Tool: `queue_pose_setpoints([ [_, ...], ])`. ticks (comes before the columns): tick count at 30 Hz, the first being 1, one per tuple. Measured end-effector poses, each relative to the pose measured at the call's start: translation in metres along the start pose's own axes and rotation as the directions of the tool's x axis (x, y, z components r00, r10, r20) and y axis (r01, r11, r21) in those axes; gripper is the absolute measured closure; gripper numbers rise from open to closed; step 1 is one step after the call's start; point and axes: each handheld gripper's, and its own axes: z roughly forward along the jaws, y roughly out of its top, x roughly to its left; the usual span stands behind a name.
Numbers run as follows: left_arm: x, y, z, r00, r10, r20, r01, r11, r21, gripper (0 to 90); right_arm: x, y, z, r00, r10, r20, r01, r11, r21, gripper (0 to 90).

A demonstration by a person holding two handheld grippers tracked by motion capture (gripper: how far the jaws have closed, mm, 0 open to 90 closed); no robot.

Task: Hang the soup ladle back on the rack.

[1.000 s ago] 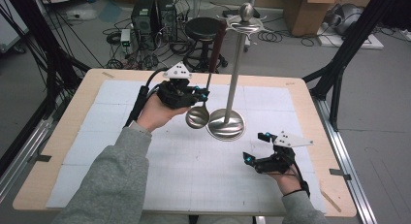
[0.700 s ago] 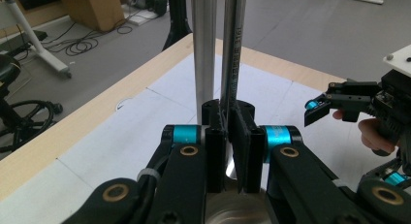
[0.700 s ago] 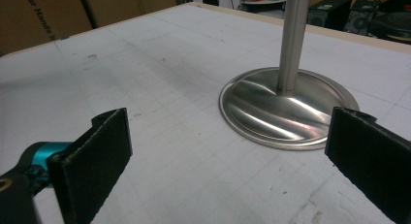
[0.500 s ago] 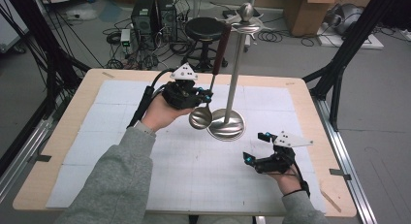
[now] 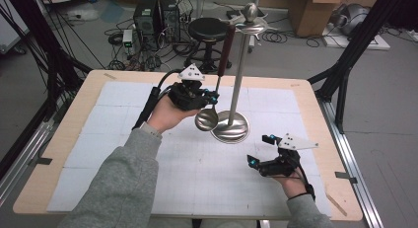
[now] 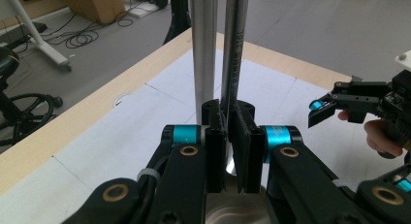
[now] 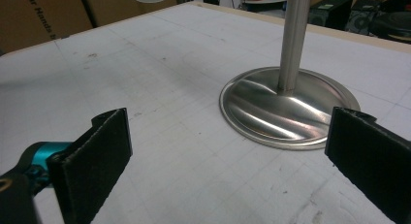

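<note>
A steel stand (image 5: 230,127) with a round base and a tall pole stands mid-table. My left gripper (image 5: 213,97) is shut on the thin metal stem of a ladle (image 5: 206,119), whose bowl hangs just left of the base. The ladle's dark handle rises towards the stand's top disc (image 5: 251,24); whether it hooks there I cannot tell. In the left gripper view the pads (image 6: 213,146) pinch the ladle stem (image 6: 232,54) beside the stand pole (image 6: 203,44). My right gripper (image 5: 257,149) rests open on the table, near the stand base (image 7: 286,107).
White gridded paper (image 5: 197,173) covers the wooden table (image 5: 59,154). Off the far edge stand a black stool (image 5: 207,28), computer cases (image 5: 155,16), cables and cardboard boxes (image 5: 310,11). Black frame legs (image 5: 345,65) rise at the right.
My left gripper has shifted the ladle slightly right, closer to the stand's pole. The right gripper has not moved.
</note>
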Motion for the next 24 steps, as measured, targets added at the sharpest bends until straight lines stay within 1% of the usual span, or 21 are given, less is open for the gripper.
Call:
queue_pose_setpoints([
  [2,-0.001,0.002,0.001,1.0,0.003,0.002,-0.003,1.0,0.0,83.9,0.0,0.0,0.0,1.0,0.0,0.001,0.0,1.0,0.0,1.8],
  [6,-0.001,0.002,0.004,0.9999,0.01,0.0,-0.01,0.9998,0.018,83.9,0.0,0.0,0.0,1.0,0.0,-0.002,0.0,1.0,0.0,1.8],
  [8,-0.002,0.002,0.005,1.0,0.002,0.0,-0.002,0.9999,0.013,83.9,0.0,0.0,0.0,1.0,0.002,-0.002,-0.002,1.0,-0.002,1.8],
  [12,-0.003,0.003,0.006,1.0,0.001,0.0,-0.001,0.9999,0.016,83.9,0.0,0.0,0.0,1.0,-0.001,-0.001,0.001,1.0,0.0,1.8],
  [19,-0.003,0.003,0.008,1.0,0.005,0.0,-0.005,0.9999,0.017,83.7,0.0,0.0,0.0,1.0,-0.001,-0.001,0.001,1.0,-0.001,1.8],
  [22,-0.003,0.003,0.01,1.0,-0.002,-0.004,0.002,0.9999,0.014,83.0,0.0,0.0,0.0,1.0,-0.001,0.0,0.001,1.0,-0.001,1.8],
  [24,-0.003,0.003,0.011,0.9998,-0.012,-0.016,0.012,0.9998,0.013,82.4,0.0,0.0,0.0,1.0,0.001,-0.002,-0.001,1.0,-0.001,1.8],
])
